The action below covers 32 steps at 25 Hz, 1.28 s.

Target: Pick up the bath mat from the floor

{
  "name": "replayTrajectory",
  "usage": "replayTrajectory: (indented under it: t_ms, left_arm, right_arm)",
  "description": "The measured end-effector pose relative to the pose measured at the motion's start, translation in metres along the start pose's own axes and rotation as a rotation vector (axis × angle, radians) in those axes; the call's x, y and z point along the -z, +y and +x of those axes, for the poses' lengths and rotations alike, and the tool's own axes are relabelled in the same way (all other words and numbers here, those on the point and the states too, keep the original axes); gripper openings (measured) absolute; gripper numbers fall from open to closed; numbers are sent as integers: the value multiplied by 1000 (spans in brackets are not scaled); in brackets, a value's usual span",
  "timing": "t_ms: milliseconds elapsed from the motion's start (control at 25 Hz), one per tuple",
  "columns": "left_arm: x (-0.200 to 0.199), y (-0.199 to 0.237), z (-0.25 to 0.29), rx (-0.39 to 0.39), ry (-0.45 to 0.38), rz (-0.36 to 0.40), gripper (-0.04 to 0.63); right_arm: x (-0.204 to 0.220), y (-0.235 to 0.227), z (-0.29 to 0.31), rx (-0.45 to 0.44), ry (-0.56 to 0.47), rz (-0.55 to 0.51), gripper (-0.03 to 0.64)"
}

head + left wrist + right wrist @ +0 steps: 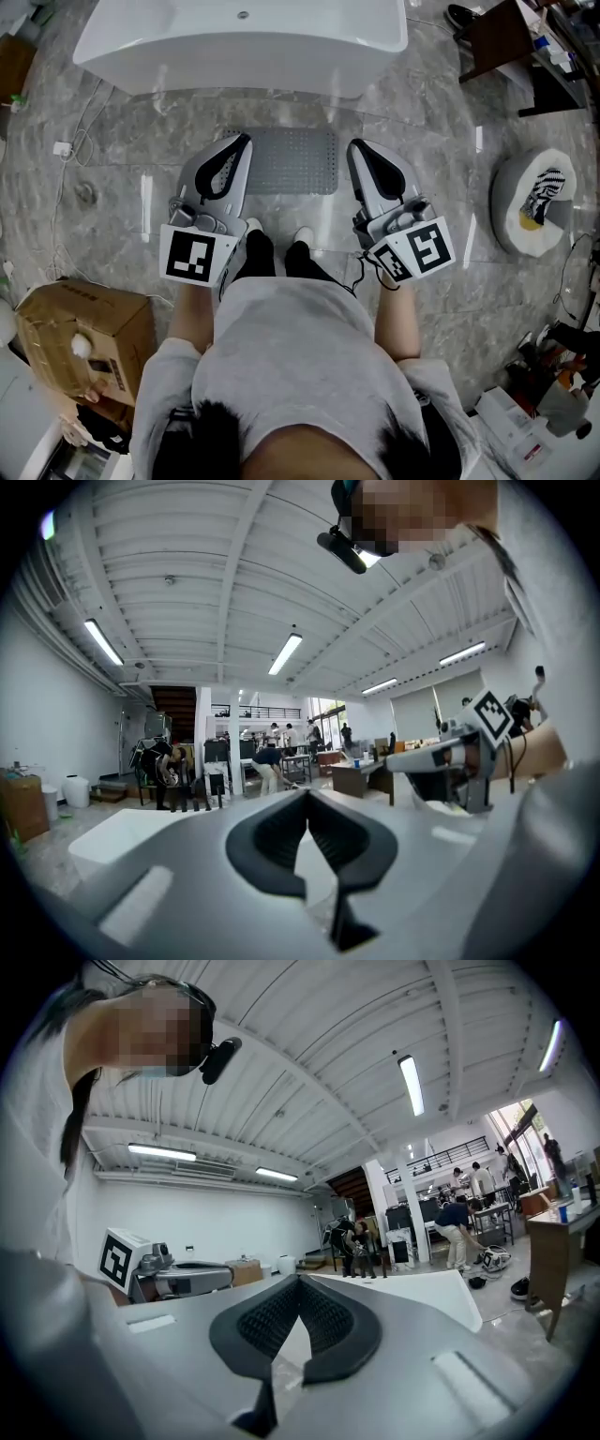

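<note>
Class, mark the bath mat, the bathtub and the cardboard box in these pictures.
bath mat [292, 159], head view, middle of its studded grey surface.
bathtub [234, 67], head view, its white near wall.
cardboard box [98, 314], head view, its top face.

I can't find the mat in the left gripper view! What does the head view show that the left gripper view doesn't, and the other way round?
Only the head view shows the grey bath mat lying on the floor, and the cardboard box. Only the left gripper view shows the ceiling lights and the people working far off. Both show the left gripper, shut and empty, the right gripper and the white bathtub.
</note>
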State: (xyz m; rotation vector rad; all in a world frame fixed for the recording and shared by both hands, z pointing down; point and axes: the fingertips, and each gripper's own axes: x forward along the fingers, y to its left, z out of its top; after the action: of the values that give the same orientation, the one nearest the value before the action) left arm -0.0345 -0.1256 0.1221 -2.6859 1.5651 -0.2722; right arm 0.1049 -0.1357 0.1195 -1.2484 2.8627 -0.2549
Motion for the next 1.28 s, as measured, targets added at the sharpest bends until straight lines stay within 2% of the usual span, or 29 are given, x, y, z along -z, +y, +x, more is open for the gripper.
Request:
replayTrajectory:
  t_ms: [560, 1280]
  left_arm:
    - [43, 34, 17, 27, 67, -40, 1]
    - [99, 34, 33, 82, 146, -67, 2]
  right_arm:
    - [40, -12, 36, 53, 81, 30, 0]
    - [97, -18, 47, 95, 159, 82, 2]
